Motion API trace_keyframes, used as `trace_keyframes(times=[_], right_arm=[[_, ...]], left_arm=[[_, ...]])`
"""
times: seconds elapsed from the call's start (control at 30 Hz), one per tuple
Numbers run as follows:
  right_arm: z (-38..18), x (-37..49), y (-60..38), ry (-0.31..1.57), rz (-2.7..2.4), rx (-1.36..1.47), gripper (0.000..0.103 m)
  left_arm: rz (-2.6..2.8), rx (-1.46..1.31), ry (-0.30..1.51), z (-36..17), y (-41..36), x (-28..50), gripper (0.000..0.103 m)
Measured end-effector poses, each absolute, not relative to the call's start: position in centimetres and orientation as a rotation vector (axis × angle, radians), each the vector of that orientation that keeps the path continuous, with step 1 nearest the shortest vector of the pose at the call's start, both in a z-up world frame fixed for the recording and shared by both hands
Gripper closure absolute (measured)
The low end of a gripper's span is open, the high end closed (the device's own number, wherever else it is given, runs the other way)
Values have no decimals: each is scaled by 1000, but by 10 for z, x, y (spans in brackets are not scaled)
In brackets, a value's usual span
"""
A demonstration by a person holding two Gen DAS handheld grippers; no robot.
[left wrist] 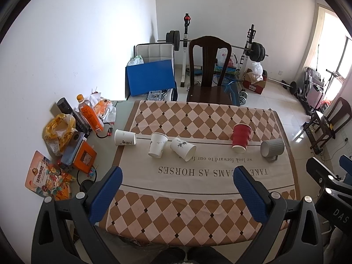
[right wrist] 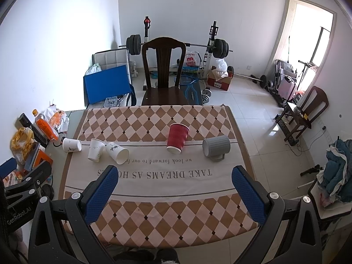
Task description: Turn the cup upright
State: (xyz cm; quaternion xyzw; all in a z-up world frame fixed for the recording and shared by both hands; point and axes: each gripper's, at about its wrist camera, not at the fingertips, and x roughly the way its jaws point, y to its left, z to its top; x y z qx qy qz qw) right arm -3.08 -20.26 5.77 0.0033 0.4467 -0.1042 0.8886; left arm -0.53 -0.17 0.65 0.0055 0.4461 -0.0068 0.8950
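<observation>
Several cups lie on their sides in a row across the table. From the left: three white paper cups (left wrist: 125,138) (left wrist: 157,144) (left wrist: 183,149), a red ribbed paper cup (left wrist: 241,138) and a grey ribbed mug (left wrist: 272,147) with its handle down. In the right wrist view the white cups (right wrist: 72,145) (right wrist: 96,149) (right wrist: 117,153), the red cup (right wrist: 177,138) and the grey mug (right wrist: 216,147) also show. My left gripper (left wrist: 178,173) is open and empty, above the table's near half. My right gripper (right wrist: 175,172) is open and empty, likewise short of the cups.
A checked tablecloth (left wrist: 198,215) with printed text covers the table. Bottles, bags and snack packs (left wrist: 66,136) crowd the table's left edge by the wall. A dark wooden chair (left wrist: 208,70) stands at the far side. Gym gear sits behind it.
</observation>
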Motion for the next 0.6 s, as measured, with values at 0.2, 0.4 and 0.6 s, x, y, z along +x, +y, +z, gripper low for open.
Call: trace_keyframes(times=[0.2, 0.4, 0.6], right_arm=[[58, -32, -202, 926, -217, 4, 0], [58, -32, -201, 926, -217, 7, 0], [57, -32, -200, 927, -220, 7, 0]], left_arm=[[-12, 12, 923, 6, -2, -5, 0], [-13, 11, 923, 6, -1, -5, 0], [-18, 13, 927, 7, -11, -3, 0]])
